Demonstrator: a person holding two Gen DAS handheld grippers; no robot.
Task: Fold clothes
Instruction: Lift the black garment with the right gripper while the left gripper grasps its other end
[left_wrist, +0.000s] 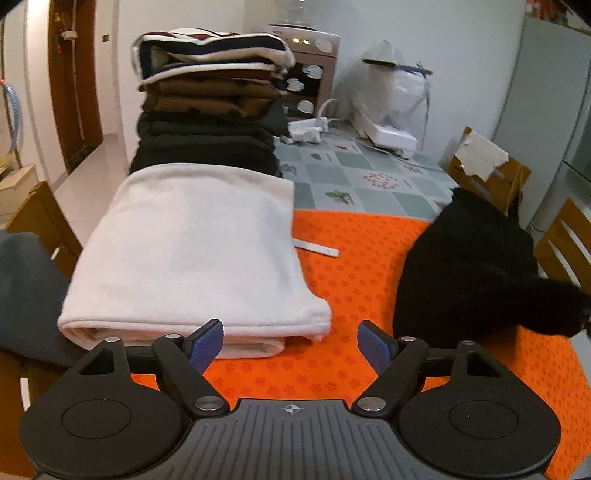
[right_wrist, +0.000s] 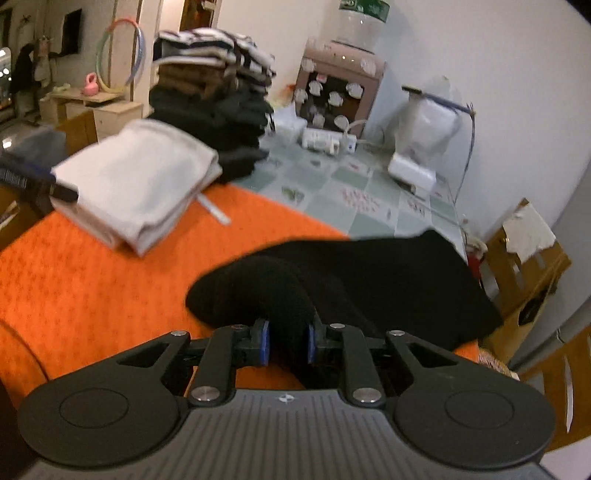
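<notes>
A folded white garment (left_wrist: 195, 251) lies on the orange mat (left_wrist: 351, 266), just ahead and left of my left gripper (left_wrist: 291, 343), which stands open with nothing between its blue pads. A black garment (left_wrist: 469, 269) is bunched at the mat's right side. In the right wrist view my right gripper (right_wrist: 287, 345) is shut on a thick fold of that black garment (right_wrist: 369, 273), which trails away over the mat (right_wrist: 92, 280). The white garment (right_wrist: 136, 181) shows at the left there, with the left gripper's dark tip (right_wrist: 33, 184) beside it.
A tall stack of folded clothes (left_wrist: 210, 103) stands behind the white garment. Beyond the mat lies a checked tablecloth (left_wrist: 369, 177) with a power strip (left_wrist: 306, 129), a white plastic bag (left_wrist: 399, 92) and a small cabinet (left_wrist: 314, 74). Wooden chairs (left_wrist: 491, 170) flank the table.
</notes>
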